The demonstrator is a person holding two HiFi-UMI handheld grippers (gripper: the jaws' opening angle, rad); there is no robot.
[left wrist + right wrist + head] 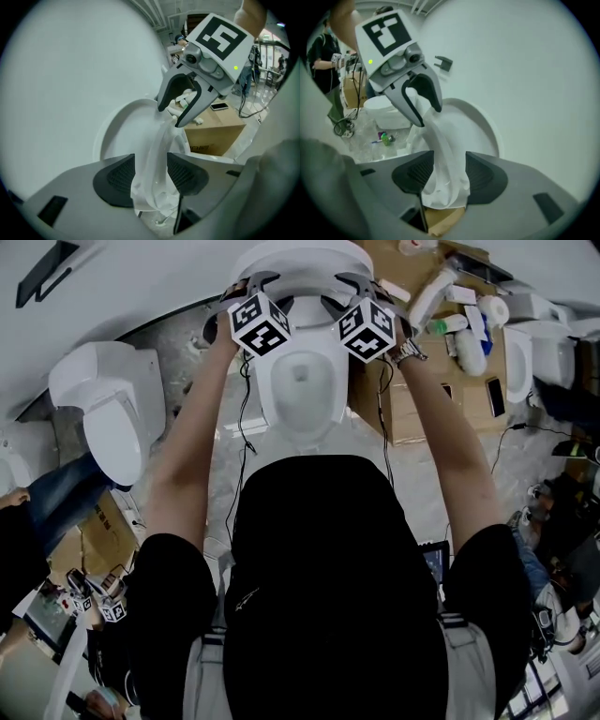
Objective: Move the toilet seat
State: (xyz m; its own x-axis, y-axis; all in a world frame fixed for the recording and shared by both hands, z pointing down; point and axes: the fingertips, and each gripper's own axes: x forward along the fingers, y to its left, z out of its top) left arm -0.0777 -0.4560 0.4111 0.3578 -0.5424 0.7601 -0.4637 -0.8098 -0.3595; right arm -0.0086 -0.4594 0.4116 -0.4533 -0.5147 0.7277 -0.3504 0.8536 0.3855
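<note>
Left gripper (151, 168) and right gripper (450, 166): jaws spread, toilet seat (155, 140) rim between each pair of pads, raised off bowl (300, 423), before lid (300, 254). Cardboard box (412, 413) right, second toilet (112, 418) left. Mottled grey floor (211, 456); white wall (70, 70).

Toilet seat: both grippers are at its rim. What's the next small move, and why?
Probably back both grippers straight off the rim. The toilet seat stands raised over the open bowl, and the left gripper and right gripper have their jaws apart around its edge, seemingly not clamping it.
</note>
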